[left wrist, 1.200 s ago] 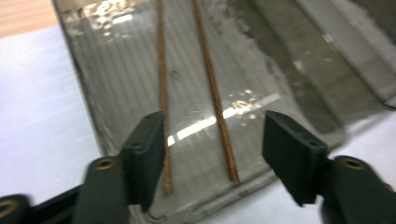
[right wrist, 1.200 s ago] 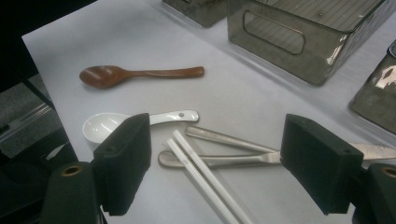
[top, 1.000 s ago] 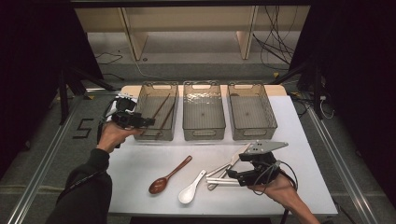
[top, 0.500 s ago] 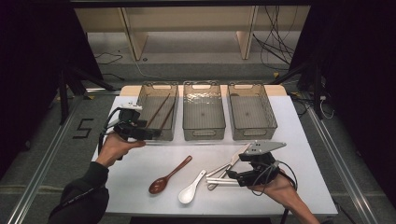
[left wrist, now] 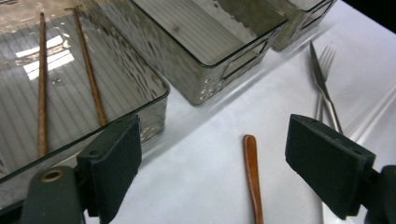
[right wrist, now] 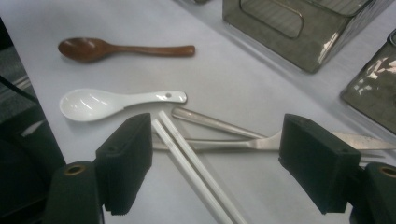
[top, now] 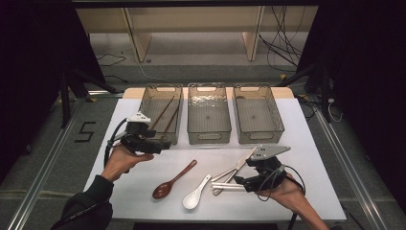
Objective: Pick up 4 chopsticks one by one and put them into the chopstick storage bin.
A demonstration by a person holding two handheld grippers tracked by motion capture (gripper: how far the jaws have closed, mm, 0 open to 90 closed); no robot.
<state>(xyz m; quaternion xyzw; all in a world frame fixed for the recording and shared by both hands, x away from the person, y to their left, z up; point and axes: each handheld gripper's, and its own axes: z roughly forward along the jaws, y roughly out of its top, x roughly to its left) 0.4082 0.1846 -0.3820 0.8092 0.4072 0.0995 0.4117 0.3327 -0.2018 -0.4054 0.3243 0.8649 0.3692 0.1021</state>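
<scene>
Left bin (top: 161, 114) — clear plastic, leftmost of three at the back of the white table (top: 316, 158); two brown wooden chopsticks (left wrist: 91, 79) already lie inside it, slanted, side by side.

My left gripper (top: 158, 146) — just in front of that bin's near wall; jaws have just been opening and stand wide, nothing between the pads; through them I see the handle tip of the wooden spoon (left wrist: 252, 175) on the table ahead.

Wooden spoon, also (top: 173, 180) — brown, flat on the table, bowl toward me, handle slanting away to the right; apart from its neighbours, so I judge it an easy pick; best taken across the narrow handle, jaws square to it, low enough that the pads reach past its edge.

White ceramic spoon (top: 195, 193) — just right of the wooden one, not touching it.

Middle bin (top: 208, 115) — nothing in it that I can see.

White chopsticks (right wrist: 191, 161) — the pair lies between my right jaws, crossing over a metal fork (right wrist: 219, 143) and beside a knife (right wrist: 210, 122); I judge the snag here is lifting metal along with them — close on both sticks together, clear of the crossing.

My right gripper (top: 239, 184) — low over that pile, jaws wide apart, pads pressing on nothing.

Right bin (top: 257, 114) — bare so far as shown.
</scene>
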